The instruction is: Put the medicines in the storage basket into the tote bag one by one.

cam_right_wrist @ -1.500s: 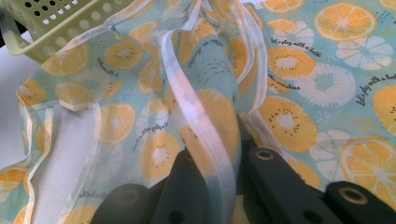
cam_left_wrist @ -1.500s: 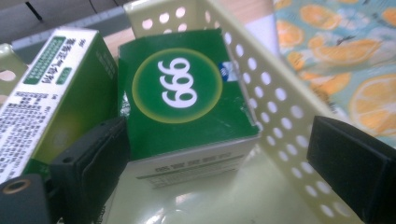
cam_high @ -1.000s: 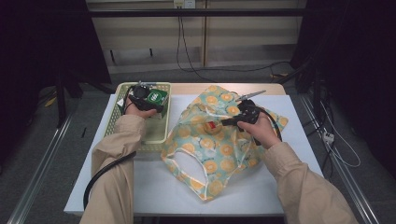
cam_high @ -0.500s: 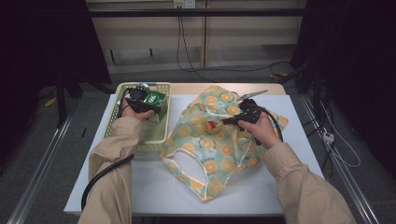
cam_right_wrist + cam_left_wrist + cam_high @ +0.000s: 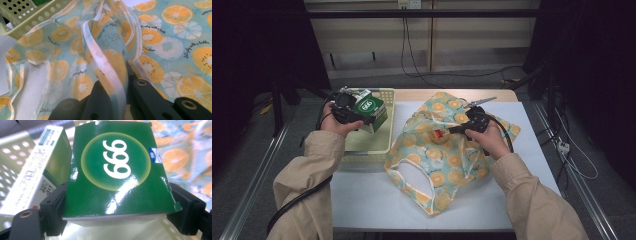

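Observation:
A glossy green box [image 5: 117,170] marked 999 sits between the jaws of my left gripper [image 5: 117,203], whose pads [image 5: 53,205] press on its two sides. Those jaws have just been closing onto it. In the high view the left gripper [image 5: 360,117] holds this box [image 5: 372,109] above the pale green basket [image 5: 367,146]. A thin bag [image 5: 447,160] printed with orange slices lies on the white table. My right gripper [image 5: 453,129] is shut on the bag's pale-trimmed edge [image 5: 112,75] and holds it raised, the jaws [image 5: 116,86] pinching the film.
A white box with green trim [image 5: 32,170] shows just left of the green one, over the basket's perforated floor. The basket's corner [image 5: 25,15] touches the bag's far side. The table's white top [image 5: 372,200] lies in front of the bag; cables run across the floor behind.
My left hand has lifted the green box up out of the basket and a little toward the bag. The right hand and the bag have kept still.

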A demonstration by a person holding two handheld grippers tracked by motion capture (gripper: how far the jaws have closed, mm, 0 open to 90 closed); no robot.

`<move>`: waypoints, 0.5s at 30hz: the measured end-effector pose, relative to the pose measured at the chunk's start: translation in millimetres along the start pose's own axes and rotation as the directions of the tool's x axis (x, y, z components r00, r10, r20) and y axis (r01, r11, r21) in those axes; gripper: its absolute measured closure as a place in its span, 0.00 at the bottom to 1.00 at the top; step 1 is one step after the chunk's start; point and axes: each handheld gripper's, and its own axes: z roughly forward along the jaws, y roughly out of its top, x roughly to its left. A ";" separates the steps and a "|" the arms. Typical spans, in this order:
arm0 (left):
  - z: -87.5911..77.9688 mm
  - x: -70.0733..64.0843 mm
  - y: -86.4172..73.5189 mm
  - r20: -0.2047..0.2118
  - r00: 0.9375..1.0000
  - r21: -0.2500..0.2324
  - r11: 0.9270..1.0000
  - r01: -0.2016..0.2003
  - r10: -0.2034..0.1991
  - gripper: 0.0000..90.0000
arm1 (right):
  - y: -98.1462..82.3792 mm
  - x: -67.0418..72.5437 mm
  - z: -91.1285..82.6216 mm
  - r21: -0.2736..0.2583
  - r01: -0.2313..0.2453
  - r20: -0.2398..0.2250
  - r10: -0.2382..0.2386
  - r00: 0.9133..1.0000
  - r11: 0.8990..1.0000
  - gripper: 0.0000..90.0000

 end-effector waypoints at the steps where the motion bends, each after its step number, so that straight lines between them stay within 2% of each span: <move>1: -5.1 -1.5 1.0 0.006 1.000 -0.008 1.000 -0.010 0.010 0.18 | 0.0 0.3 -0.1 0.000 -0.001 0.001 0.001 1.000 1.000 0.98; 2: -9.3 -4.1 1.6 0.011 1.000 -0.015 1.000 -0.006 0.006 0.18 | -0.1 0.6 -0.1 0.001 0.000 0.002 0.000 1.000 1.000 0.98; 6: -22.8 -17.4 4.1 0.040 0.999 -0.009 0.999 -0.032 0.033 0.18 | 0.3 2.0 0.1 0.000 0.004 0.001 -0.004 1.000 1.000 0.98; 8: -28.3 -23.3 5.6 0.052 0.996 -0.017 0.998 -0.065 0.066 0.18 | 0.4 2.2 0.4 0.001 0.003 0.007 -0.003 1.000 1.000 0.98; 9: -30.0 -27.3 5.7 0.071 0.996 -0.021 0.998 -0.057 0.058 0.18 | 0.3 1.9 0.5 0.001 0.001 0.006 -0.001 1.000 1.000 0.99; 12: -33.7 -39.3 6.3 0.097 0.991 -0.019 0.996 -0.092 0.093 0.18 | -0.2 1.7 0.7 0.002 -0.004 0.008 0.004 1.000 1.000 0.98; 15: -33.9 -52.1 6.1 0.132 0.983 -0.020 0.991 -0.129 0.130 0.18 | 0.6 2.1 0.1 0.001 0.001 0.012 -0.001 1.000 1.000 0.98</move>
